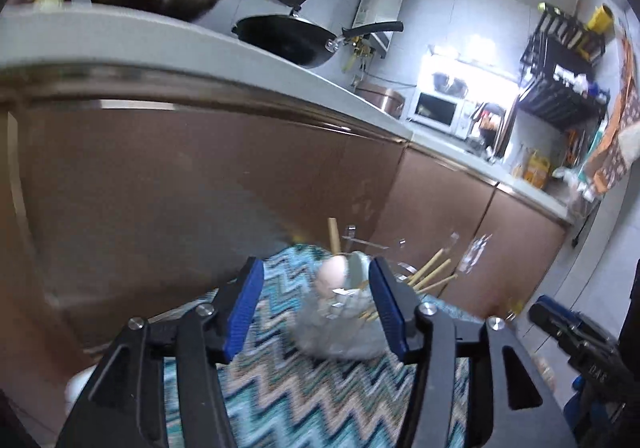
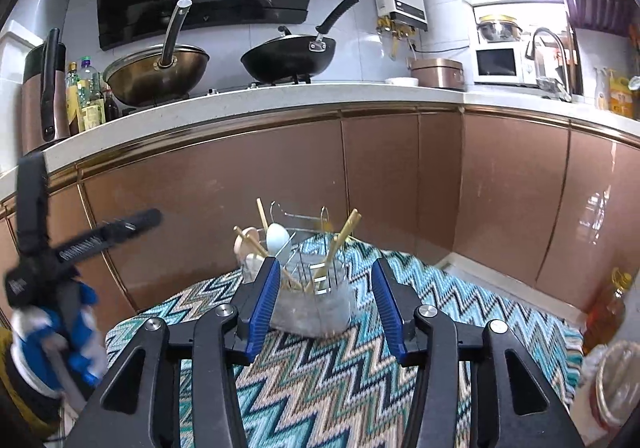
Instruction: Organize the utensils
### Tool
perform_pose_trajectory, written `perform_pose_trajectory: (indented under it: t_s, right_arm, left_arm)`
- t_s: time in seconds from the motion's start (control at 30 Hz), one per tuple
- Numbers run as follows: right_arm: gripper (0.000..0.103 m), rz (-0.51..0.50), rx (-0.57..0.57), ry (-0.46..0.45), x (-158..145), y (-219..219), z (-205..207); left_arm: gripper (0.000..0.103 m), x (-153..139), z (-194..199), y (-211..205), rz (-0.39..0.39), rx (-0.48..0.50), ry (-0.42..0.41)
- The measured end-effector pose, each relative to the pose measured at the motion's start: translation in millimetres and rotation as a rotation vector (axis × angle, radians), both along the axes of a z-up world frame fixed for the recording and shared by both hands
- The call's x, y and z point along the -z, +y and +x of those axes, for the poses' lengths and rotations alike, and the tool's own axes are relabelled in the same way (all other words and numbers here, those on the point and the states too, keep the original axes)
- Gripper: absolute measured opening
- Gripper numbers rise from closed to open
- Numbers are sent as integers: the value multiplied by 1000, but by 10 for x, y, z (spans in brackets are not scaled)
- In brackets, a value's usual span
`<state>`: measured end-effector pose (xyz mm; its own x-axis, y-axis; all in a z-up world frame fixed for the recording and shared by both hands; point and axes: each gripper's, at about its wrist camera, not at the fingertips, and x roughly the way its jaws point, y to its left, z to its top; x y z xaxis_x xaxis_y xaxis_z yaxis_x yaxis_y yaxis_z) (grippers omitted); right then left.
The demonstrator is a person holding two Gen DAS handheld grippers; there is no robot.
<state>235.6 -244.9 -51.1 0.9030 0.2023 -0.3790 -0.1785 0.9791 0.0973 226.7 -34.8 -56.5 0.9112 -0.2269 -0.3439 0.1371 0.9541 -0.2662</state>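
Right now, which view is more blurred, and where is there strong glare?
Left wrist view: motion blur smears the utensil holder and zigzag cloth; glare whitens the wall around the microwave. Right wrist view: sharper, holder slightly soft, window overexposed.

Both wrist cams low, near zigzag cloth (image 2: 320, 380), facing brown cabinets (image 2: 248, 203). Left view tilted, right level. Shared: utensil holder (image 1: 340, 324), countertop (image 1: 168, 43), black wok (image 2: 288, 55).

Both grippers are black, angular linkages with triangular cut-outs and round silver screws at the joints. The left gripper (image 1: 316, 306) and right gripper (image 2: 325, 302) carry ribbed blue pads (image 2: 264, 306). A blue-and-white glove (image 2: 78, 332) covers the left hand.
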Motion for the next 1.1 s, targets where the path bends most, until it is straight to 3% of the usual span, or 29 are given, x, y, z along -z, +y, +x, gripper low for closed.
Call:
perform_pose_trajectory:
  t_s: [0.2,0.37,0.6,1.1]
  right_arm:
    - [49,15,32,18,-130,52,-321]
    - [56,5,52,39,-235,138,-554]
    - [66,0,85,46,-308,241,-856]
    - [87,-10,176,54,-247,164,-1137]
  left_arm:
    - [60,-310,-483,274,128,-53,-2]
    - [64,-428,-802,376,194,-125,-13]
    - [71,-443,-1076,351,236,-235,-4]
    - [71,-422,-1437,-49,261,-190,-51]
